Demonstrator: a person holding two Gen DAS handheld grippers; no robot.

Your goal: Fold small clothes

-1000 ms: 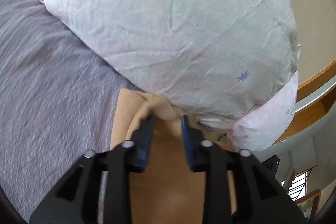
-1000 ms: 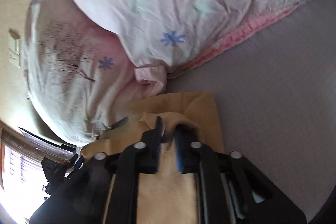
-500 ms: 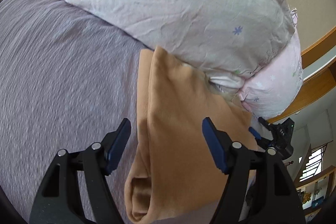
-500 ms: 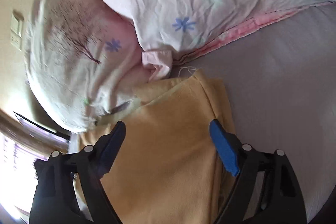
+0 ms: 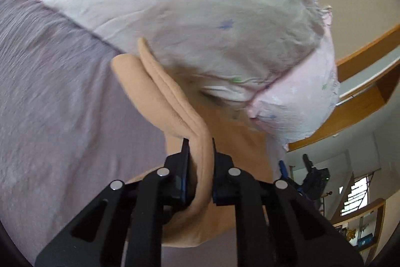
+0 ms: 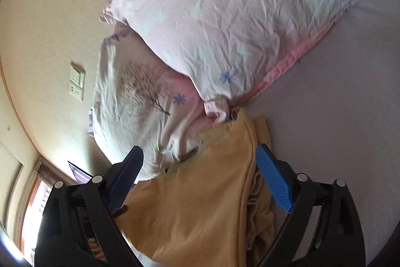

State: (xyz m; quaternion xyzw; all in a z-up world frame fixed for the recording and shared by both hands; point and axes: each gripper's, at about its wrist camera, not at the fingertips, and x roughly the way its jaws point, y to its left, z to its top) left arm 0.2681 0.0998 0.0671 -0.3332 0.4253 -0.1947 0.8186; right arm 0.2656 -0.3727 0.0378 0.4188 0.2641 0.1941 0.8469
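In the left wrist view, the left gripper point(image 5: 199, 142) has its fingers clamped on a doubled edge of the tan garment point(image 5: 160, 101), which rises off the bed point(image 5: 50, 96) and runs toward 11 o'clock, touching the pillow point(image 5: 190, 6). In the right wrist view, the right gripper point(image 6: 200, 162) has its fingers wide apart, holding nothing, straddling the garment point(image 6: 200, 204), which lies on the bed point(image 6: 337, 104) with its far tip at 12 o'clock against the pillows point(image 6: 237, 16). The garment looks folded at least once, layers showing at 3 o'clock; a further fold seems underway, flattening left.
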